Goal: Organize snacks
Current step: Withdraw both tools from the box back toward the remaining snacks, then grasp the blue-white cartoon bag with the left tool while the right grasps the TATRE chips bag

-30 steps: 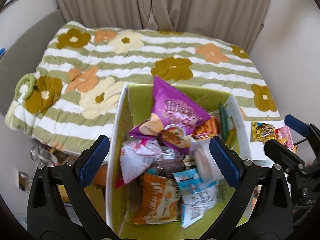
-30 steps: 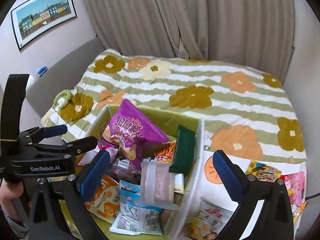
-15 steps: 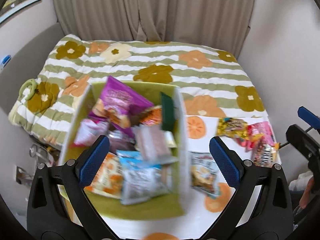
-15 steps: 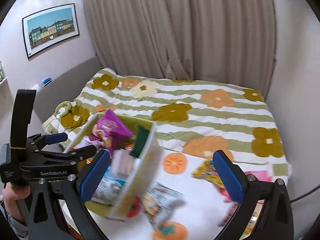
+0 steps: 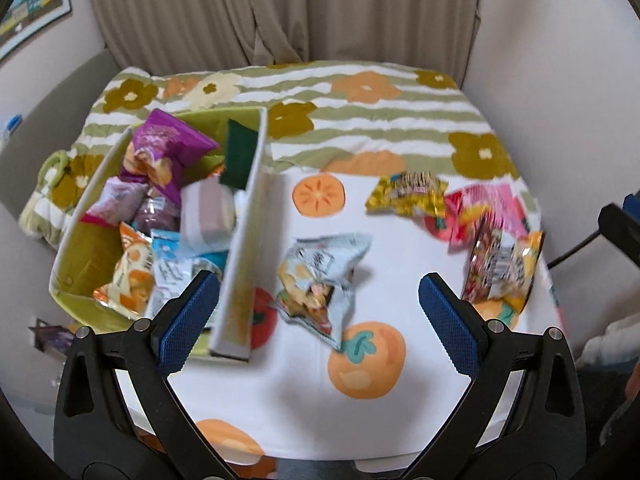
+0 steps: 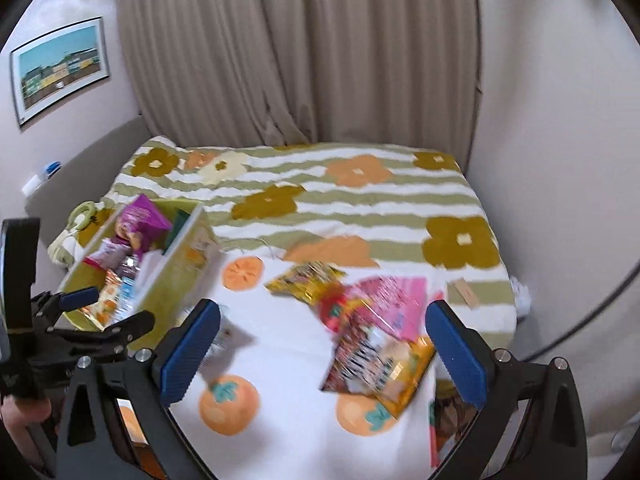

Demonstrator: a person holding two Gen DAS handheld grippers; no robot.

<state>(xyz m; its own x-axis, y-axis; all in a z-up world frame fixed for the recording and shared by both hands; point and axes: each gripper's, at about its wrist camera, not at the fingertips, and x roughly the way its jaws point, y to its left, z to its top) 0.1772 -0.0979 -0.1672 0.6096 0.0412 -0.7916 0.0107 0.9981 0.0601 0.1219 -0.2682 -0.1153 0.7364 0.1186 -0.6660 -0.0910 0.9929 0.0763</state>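
Both cameras have swung right since a second ago, away from the green box (image 5: 240,240) at the table's left edge toward loose packets on the fruit-print tablecloth (image 5: 288,392). My left gripper (image 5: 316,312) hangs with fingers wide apart, holding nothing, framing a pale blue snack bag (image 5: 320,276) lying mid-table. My right gripper (image 6: 320,344) is likewise spread and empty above an orange-and-red packet (image 6: 376,364) near the right edge, beside a pink packet (image 6: 384,300) and a yellow packet (image 6: 308,280). I judge the next pick is best made by lowering squarely over one bag and pinching its crimped edge, so neighbouring packets are not dragged.
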